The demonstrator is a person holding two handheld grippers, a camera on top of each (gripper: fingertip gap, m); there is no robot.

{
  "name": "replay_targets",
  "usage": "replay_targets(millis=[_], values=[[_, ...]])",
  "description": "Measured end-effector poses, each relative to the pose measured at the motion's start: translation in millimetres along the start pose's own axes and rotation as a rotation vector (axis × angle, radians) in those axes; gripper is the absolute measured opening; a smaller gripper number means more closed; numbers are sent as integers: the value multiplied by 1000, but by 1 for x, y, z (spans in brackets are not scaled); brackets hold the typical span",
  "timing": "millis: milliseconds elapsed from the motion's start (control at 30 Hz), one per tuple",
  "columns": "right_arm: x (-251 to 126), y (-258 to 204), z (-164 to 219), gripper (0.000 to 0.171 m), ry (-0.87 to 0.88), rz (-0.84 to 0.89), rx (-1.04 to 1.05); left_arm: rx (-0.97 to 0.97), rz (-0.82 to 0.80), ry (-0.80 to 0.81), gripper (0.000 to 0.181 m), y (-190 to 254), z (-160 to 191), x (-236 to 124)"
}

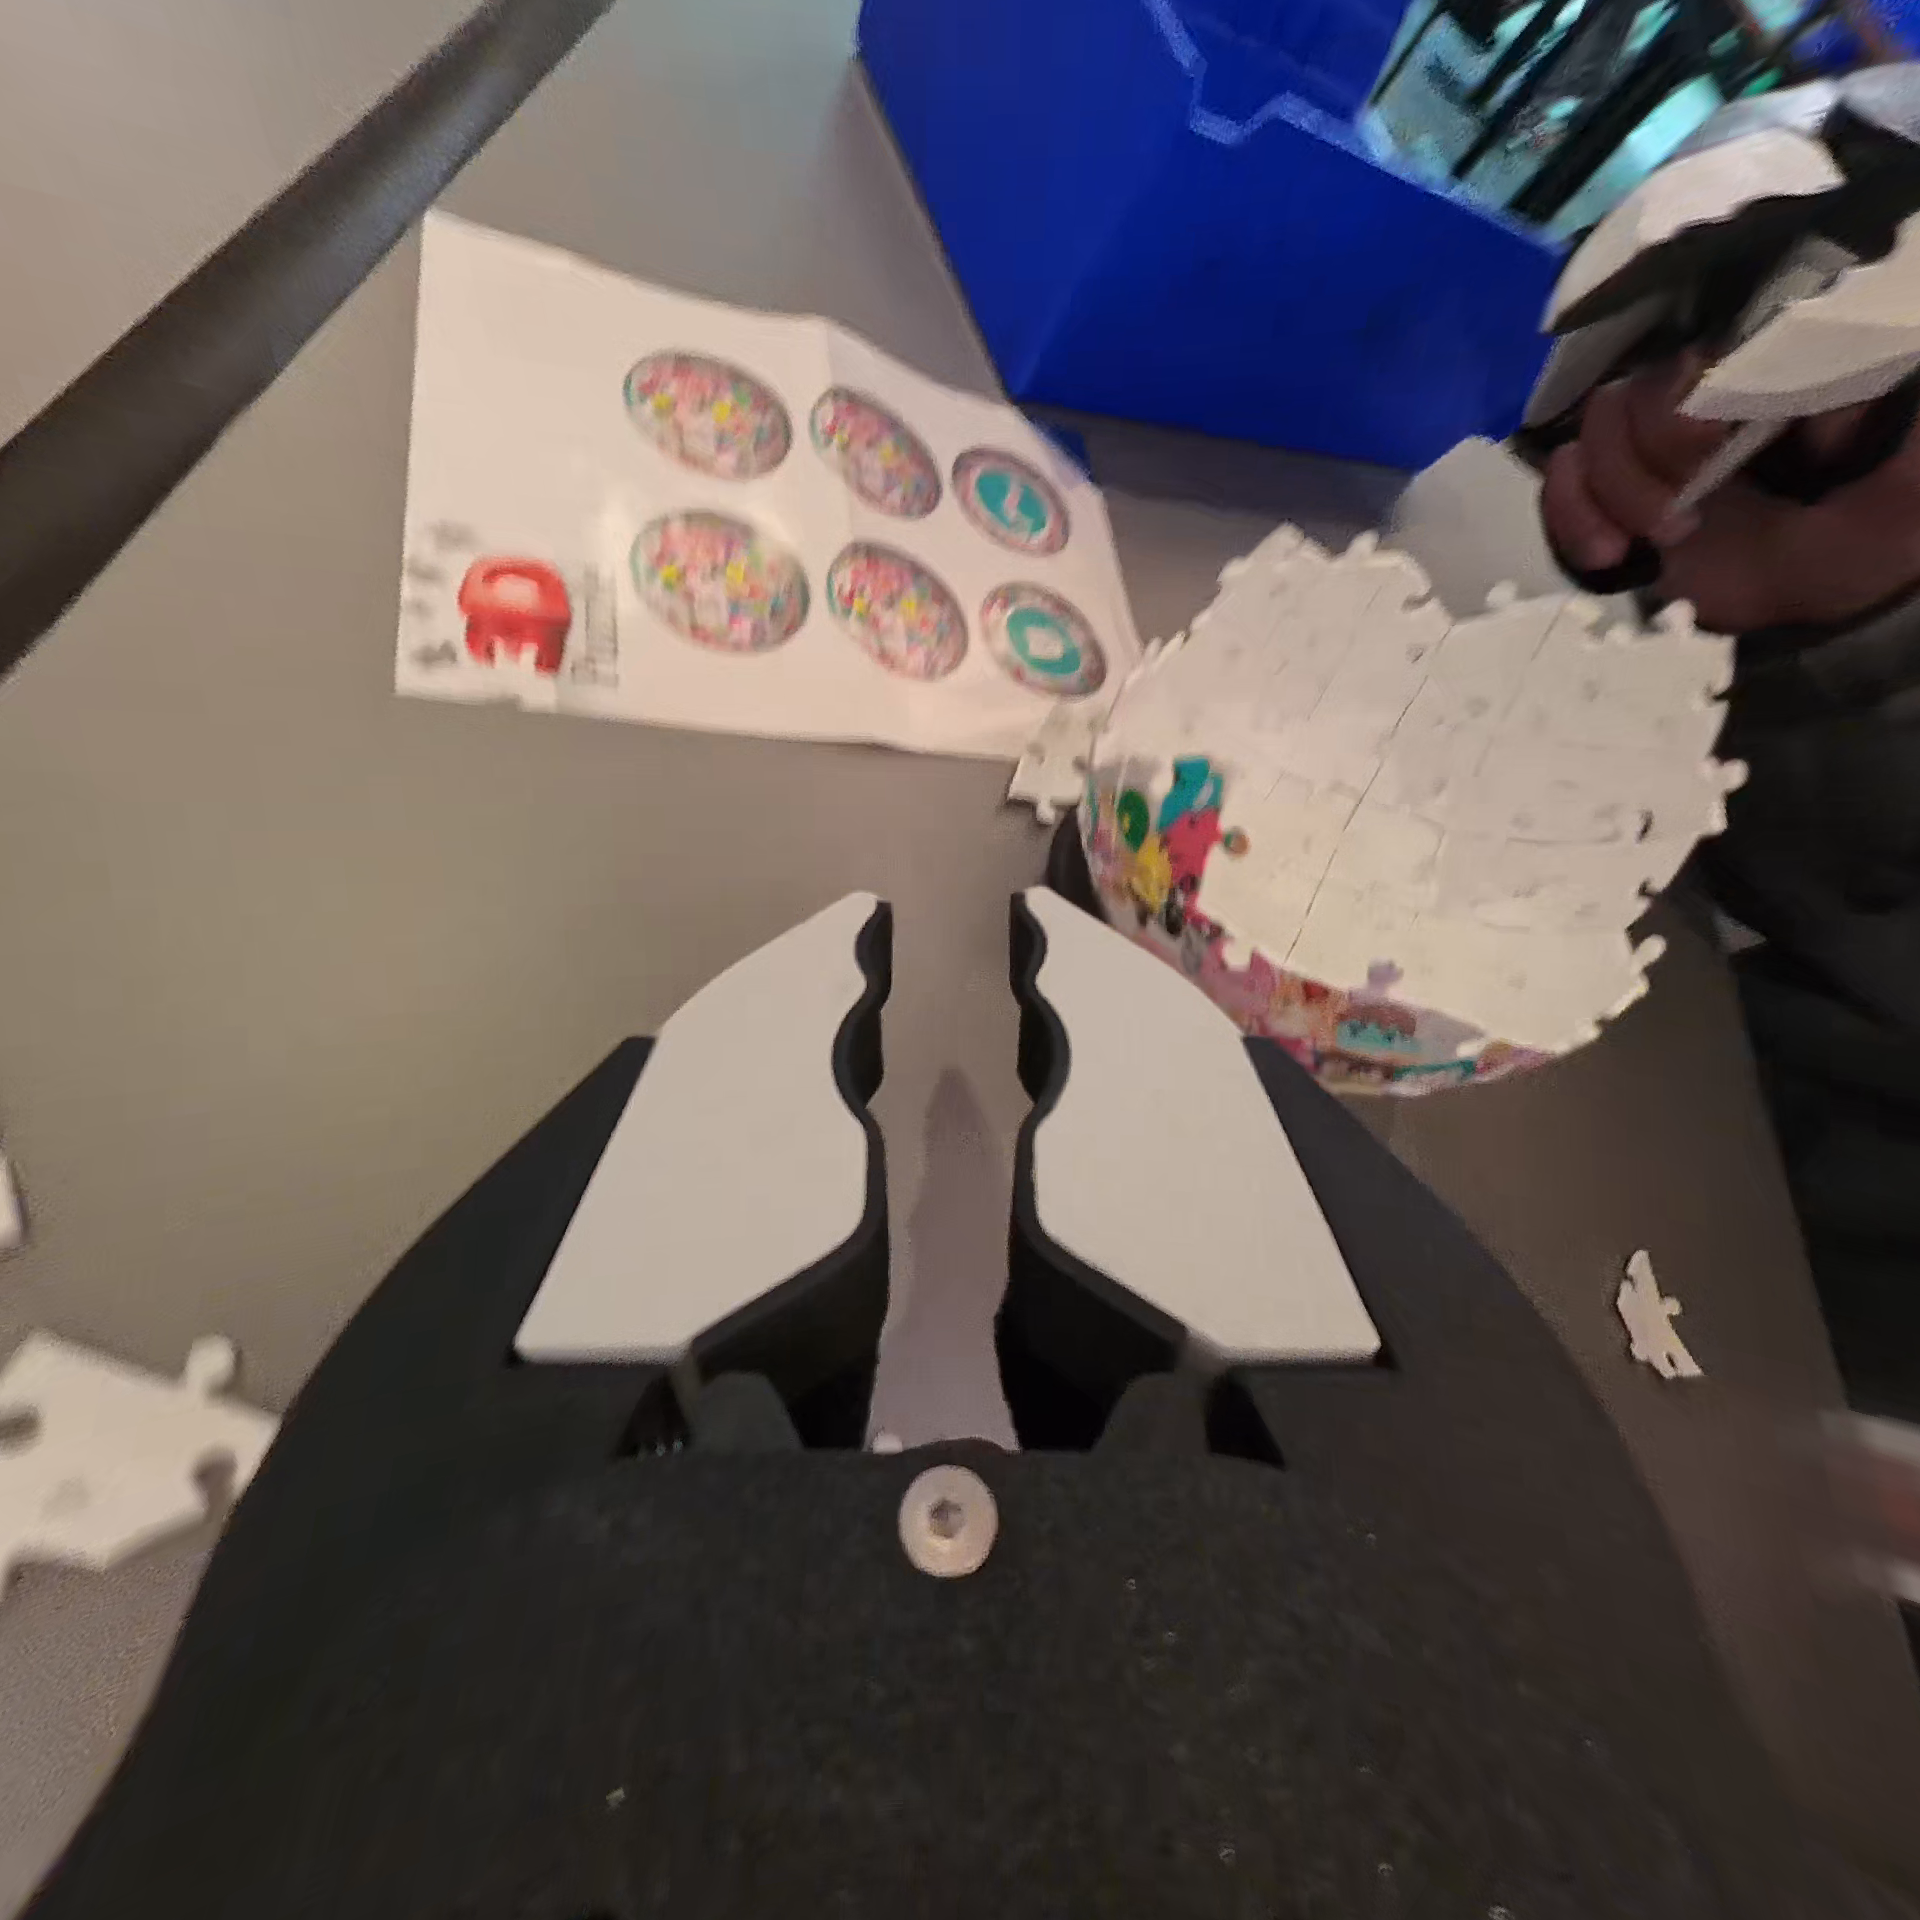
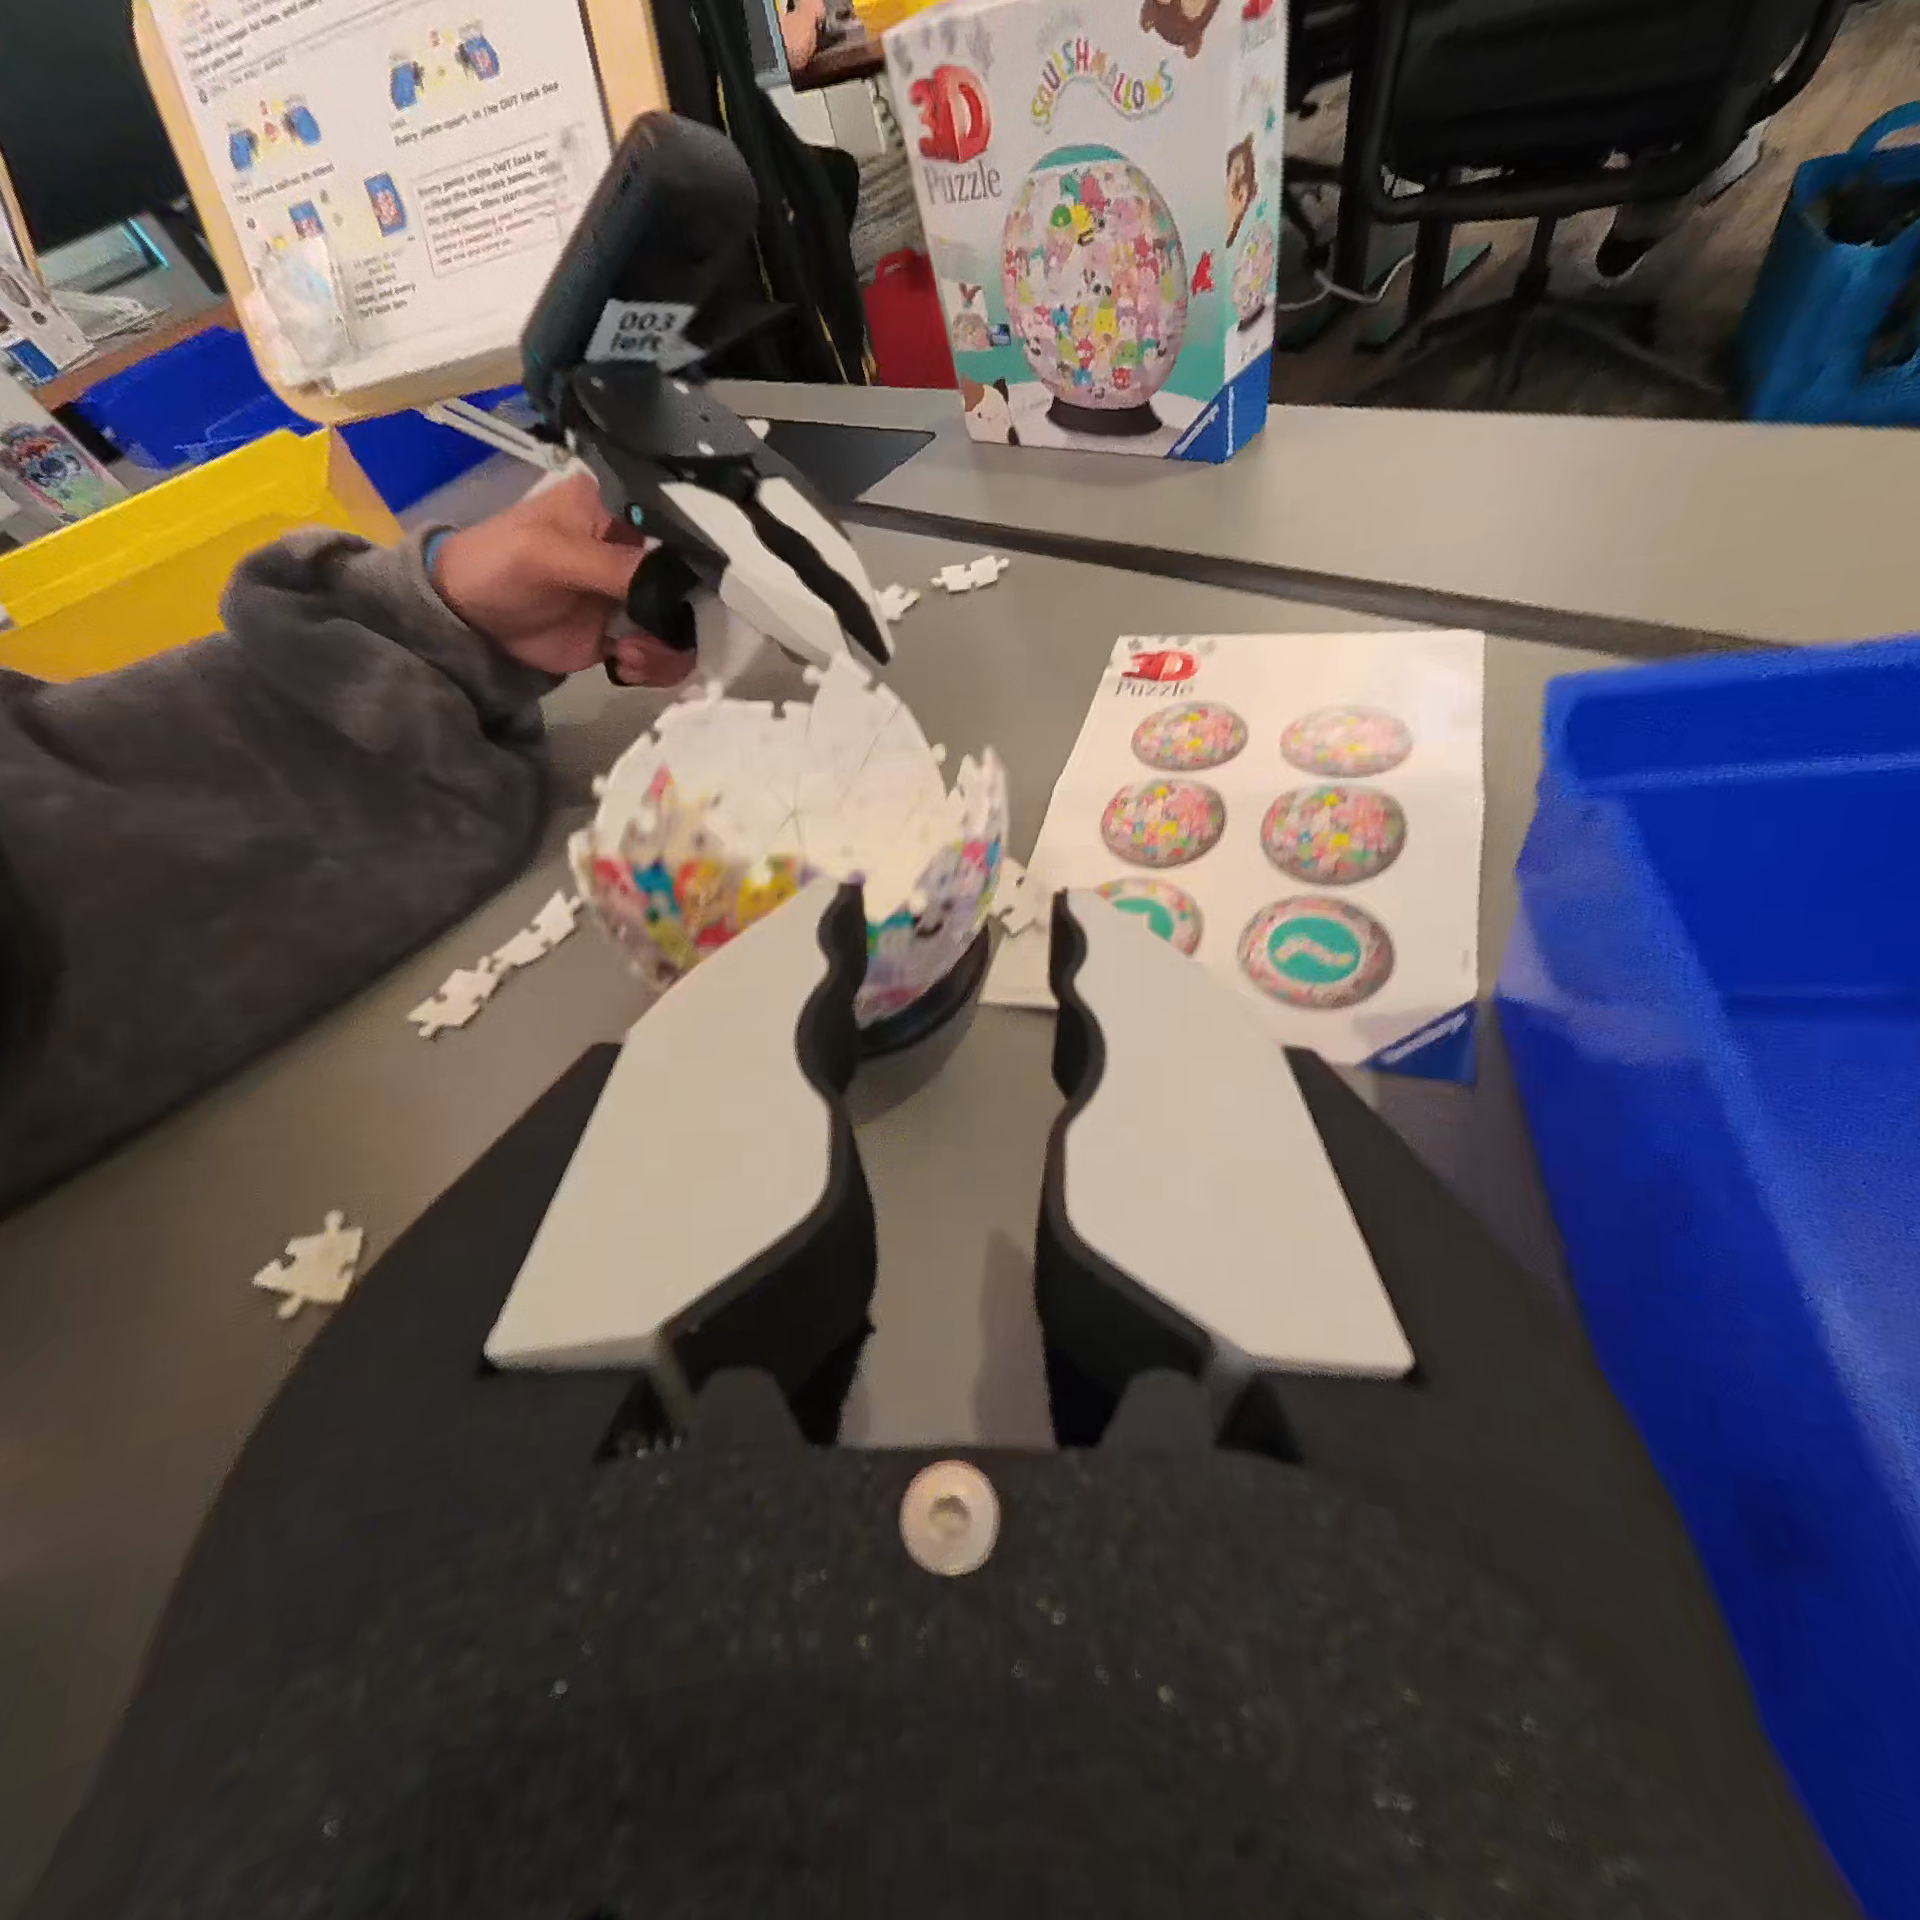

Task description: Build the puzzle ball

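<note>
Puzzle ball [image 2: 800, 862], half-built shell, sat on its black stand on the surface. Left tool [image 2: 868, 634] nearly closed, empty, tips at the shell's far rim. Right tool [image 2: 956, 914] parted, empty, with the ball just ahead-left; left was nearer.

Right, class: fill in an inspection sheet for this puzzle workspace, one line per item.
Surface: grey table, a seam running across it.
Job's things: half-built puzzle ball, open at the top, on a dark stand; loose pieces scattered around it.
Clutter: picture sheet lying flat beside the ball; blue bin at the right edge.
Grippers: left gripper jaws slightly apart, empty, tips at the ball's rim, contact unclear; right gripper jaws open, empty, short of the ball.
Cables: nothing seen.
Surroundings: puzzle box standing on the far table, yellow bin, office chairs.
</note>
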State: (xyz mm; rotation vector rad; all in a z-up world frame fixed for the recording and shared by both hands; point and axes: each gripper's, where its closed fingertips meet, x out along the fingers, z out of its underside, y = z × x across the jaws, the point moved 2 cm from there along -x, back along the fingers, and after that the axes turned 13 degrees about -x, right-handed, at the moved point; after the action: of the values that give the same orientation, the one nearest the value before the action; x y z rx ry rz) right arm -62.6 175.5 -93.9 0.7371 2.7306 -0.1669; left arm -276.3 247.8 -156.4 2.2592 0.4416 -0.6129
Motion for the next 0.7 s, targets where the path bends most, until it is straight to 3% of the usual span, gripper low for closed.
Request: replay_targets(millis=[67, 133, 233, 300, 367, 467, 533, 600, 700], values=[[-1, -18, 12, 41, 25, -51, -6, -19, -30, -43, 21, 7, 17, -3], [4, -39, 15, 67, 48, -135, -23, -35, -2, -39, 21, 25, 26, -5], [7, -57, 5, 75, 40, -163, -91, -66, 34, 20, 26, 50, 27, -14], [7, -61, -10, 69, 45, -119, -149, -102, 43, 103, 33, 64, 20, -25], [5, -71, -29, 52, 93, -77, -253, -112, 25, 202, 36, 79, 13, -36], [10, -72, -42, 42, 130, 58, -382, -19, -58, 354, 30, 106, 7, -47], [14, -62, -43, 25, 141, 139, -387, 45, -107, 433, 24, 126, 7, -45], [19, -58, -42, 25, 166, 104, -288, 50, -140, 477, 20, 141, 7, -36], [31, -63, -34, 42, 170, -35, -89, 6, -109, 470, 20, 158, 15, -9]])
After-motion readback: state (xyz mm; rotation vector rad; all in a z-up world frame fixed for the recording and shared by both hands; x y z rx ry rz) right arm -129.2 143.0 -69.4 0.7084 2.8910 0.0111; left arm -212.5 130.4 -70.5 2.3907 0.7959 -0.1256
